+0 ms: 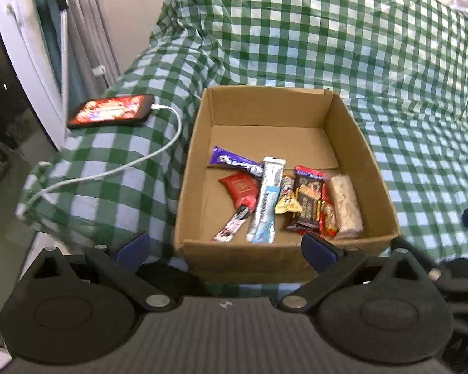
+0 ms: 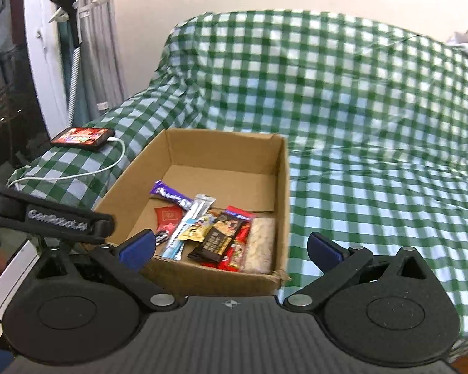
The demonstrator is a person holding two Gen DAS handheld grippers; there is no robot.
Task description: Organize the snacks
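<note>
An open cardboard box (image 1: 352, 131) stands on a green checked cover and holds several snack bars: a purple bar (image 1: 234, 162), a red packet (image 1: 241, 187), a silver-blue bar (image 1: 268, 199), a dark chocolate bar (image 1: 307, 205) and a pale oat bar (image 1: 346, 205). The box (image 2: 280, 187) and its snacks also show in the right wrist view. My left gripper (image 1: 226, 249) is open and empty, just before the box's near wall. My right gripper (image 2: 231, 251) is open and empty, over the box's near right corner.
A phone (image 1: 110, 112) with a lit screen lies left of the box, with a white cable (image 1: 159, 152) trailing off the edge. The checked cover (image 1: 405, 78) spreads right and behind the box. The left gripper's body (image 2: 56, 221) shows at the left in the right wrist view.
</note>
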